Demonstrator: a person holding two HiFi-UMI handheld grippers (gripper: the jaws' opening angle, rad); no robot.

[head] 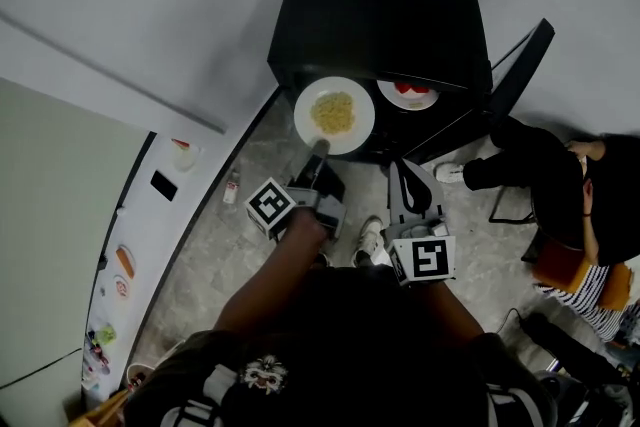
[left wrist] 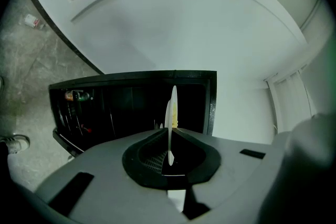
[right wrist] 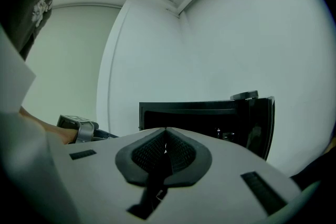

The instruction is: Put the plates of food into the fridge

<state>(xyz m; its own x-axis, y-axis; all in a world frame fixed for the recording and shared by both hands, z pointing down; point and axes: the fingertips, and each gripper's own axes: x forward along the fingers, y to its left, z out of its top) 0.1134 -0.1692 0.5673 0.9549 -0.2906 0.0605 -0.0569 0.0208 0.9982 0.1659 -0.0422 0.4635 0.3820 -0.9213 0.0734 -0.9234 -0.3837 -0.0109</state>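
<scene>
Two grippers: left gripper (head: pixel 320 147) clamped on rim of plate of noodles (head: pixel 335 115) — open black fridge (head: pixel 380 5) just ahead of it; right gripper (right wrist: pixel 166 147) closed, empty.

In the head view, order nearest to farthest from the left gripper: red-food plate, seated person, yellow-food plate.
1. The yellow-food plate, held in the left gripper.
2. The red-food plate, right, inside the fridge.
3. The seated person, far right.
</scene>
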